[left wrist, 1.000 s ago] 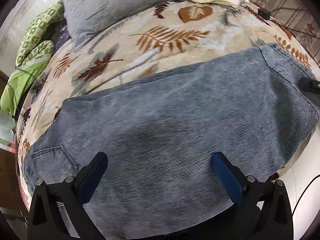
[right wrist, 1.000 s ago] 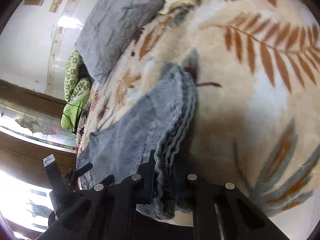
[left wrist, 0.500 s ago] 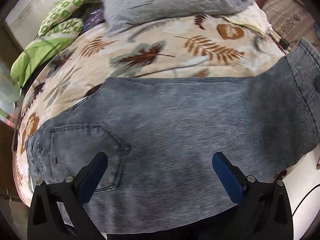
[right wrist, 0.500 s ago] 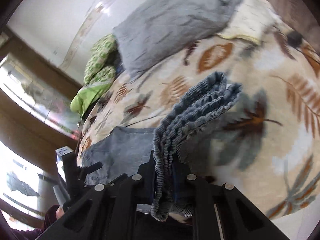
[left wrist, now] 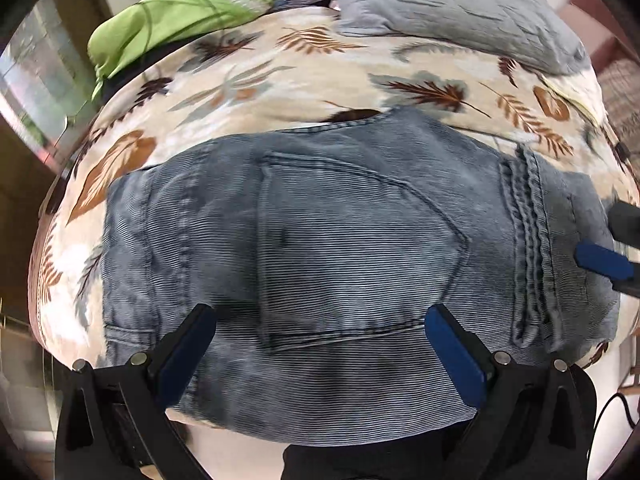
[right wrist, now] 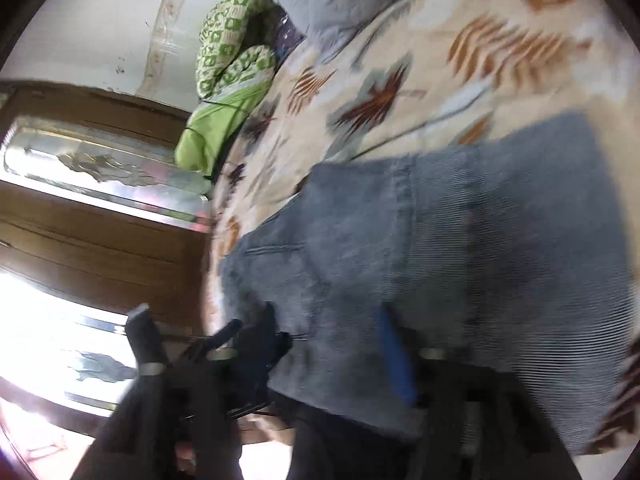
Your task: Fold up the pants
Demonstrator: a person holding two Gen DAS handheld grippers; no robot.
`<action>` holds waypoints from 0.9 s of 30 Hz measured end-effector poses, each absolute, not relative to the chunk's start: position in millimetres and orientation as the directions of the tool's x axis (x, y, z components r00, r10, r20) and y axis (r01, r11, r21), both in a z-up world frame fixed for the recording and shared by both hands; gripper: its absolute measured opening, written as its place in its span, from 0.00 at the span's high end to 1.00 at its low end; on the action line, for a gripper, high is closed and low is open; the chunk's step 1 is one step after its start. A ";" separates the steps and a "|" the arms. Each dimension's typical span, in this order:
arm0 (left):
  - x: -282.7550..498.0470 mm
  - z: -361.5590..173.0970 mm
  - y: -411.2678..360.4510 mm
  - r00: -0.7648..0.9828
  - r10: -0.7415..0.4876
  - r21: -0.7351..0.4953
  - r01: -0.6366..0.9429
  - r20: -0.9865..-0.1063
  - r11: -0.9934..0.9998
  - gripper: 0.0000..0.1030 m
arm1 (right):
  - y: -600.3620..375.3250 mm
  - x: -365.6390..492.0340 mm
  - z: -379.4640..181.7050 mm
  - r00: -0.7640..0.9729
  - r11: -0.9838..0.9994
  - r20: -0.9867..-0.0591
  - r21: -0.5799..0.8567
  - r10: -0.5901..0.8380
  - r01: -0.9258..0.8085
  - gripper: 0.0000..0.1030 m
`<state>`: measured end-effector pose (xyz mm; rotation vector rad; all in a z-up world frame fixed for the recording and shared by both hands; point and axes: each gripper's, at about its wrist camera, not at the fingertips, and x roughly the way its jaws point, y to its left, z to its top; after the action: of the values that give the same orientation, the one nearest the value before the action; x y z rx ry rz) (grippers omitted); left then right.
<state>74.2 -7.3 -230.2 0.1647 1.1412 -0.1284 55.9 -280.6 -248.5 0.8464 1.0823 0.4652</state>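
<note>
Bed covered by a cream blanket (left wrist: 280,76) printed with rust-brown and grey-blue leaves and ferns; the blanket fills the upper and middle frame of the left wrist view. Folded blue-grey corduroy pants (left wrist: 340,248) lie flat on it, centre to lower frame, back pocket uppermost, with the hemmed leg ends laid over the right side. A grey quilted pillow (left wrist: 452,4) rests on the blanket at upper right. A green bundle of cloth (left wrist: 168,16), part plain and part patterned in white, lies at upper left, at the edge of the bed, beside the pillow.
</note>
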 end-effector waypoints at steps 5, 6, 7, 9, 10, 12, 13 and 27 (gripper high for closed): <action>72.0 -222.5 -21.6 0.432 -0.052 0.045 0.211 -0.900 0.977 0.00 | -298.8 41.3 -233.7 0.494 0.691 -0.632 0.718 0.598 0.082 0.35; 69.1 -220.5 -30.4 0.441 -0.059 0.052 0.234 -0.896 0.971 0.00 | -303.8 39.0 -232.7 0.504 0.721 -0.660 0.686 0.557 0.102 0.35; 65.8 -219.0 -38.4 0.449 -0.064 0.060 0.256 -0.891 0.965 0.00 | -310.1 35.2 -232.2 0.511 0.767 -0.703 0.629 0.495 0.123 0.35; 59.6 -219.3 -60.1 0.462 -0.074 0.082 0.310 -0.884 0.947 0.00 | -318.1 25.5 -237.5 0.505 0.823 -0.759 0.547 0.411 0.152 0.35; 58.0 -219.1 -69.8 0.467 -0.079 0.090 0.330 -0.881 0.940 0.00 | -320.8 21.1 -243.0 0.494 0.835 -0.777 0.524 0.390 0.165 0.36; 54.2 -220.8 -90.6 0.478 -0.092 0.107 0.373 -0.874 0.922 0.00 | -325.5 13.5 -256.2 0.464 0.854 -0.810 0.486 0.359 0.188 0.43; 54.9 -223.4 -100.3 0.479 -0.091 0.118 0.390 -0.873 0.913 0.00 | -329.3 10.0 -264.4 0.446 0.857 -0.822 0.476 0.355 0.196 0.49; 54.5 -234.2 -114.2 0.518 -0.004 0.221 0.372 -0.855 0.902 0.00 | -346.0 -20.6 -276.1 0.447 0.838 -0.798 0.519 0.405 0.168 0.67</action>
<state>54.5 -114.2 -234.2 0.4050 1.0078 -0.2327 -20.6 -346.0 -276.1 0.5887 1.1150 0.1573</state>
